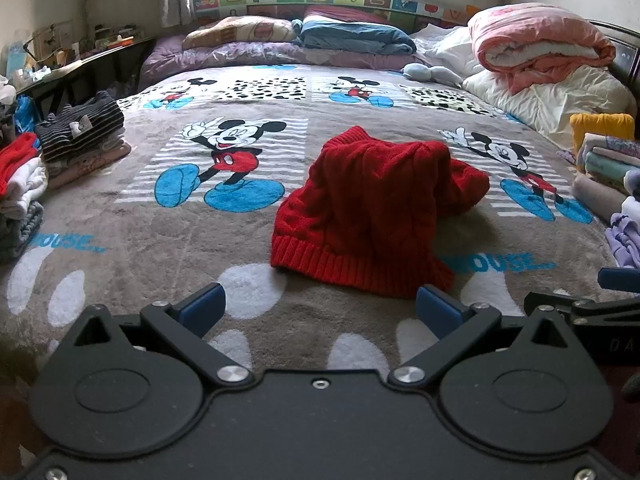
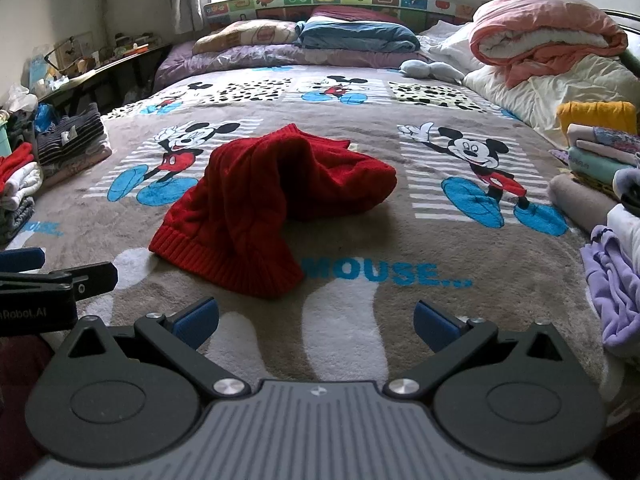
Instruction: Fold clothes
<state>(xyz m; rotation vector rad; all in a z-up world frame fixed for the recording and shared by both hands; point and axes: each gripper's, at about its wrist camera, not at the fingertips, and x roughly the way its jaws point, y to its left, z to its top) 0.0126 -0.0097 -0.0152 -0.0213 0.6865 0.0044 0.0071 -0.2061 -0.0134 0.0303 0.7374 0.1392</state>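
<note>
At the left edge of the bed (image 1: pixel 120 280) sit stacks of folded clothes: a red and white pile (image 1: pixel 18 176) and a striped dark pile (image 1: pixel 80 128). The left gripper (image 1: pixel 318 308) hovers low over the cartoon-mouse blanket (image 1: pixel 248 92), its jaws wide apart and holding nothing. Just ahead of it lies the red sweater (image 1: pixel 372 204), a chunky cable knit with a ribbed hem toward the grippers, crumpled and humped up in the middle of the bed, one part bunched off to its right. The right gripper (image 2: pixel 316 320) is beside the left one, jaws likewise spread and empty. Farther right stand more folded clothes (image 2: pixel 600 152) and a rolled pink quilt (image 2: pixel 544 28).
</note>
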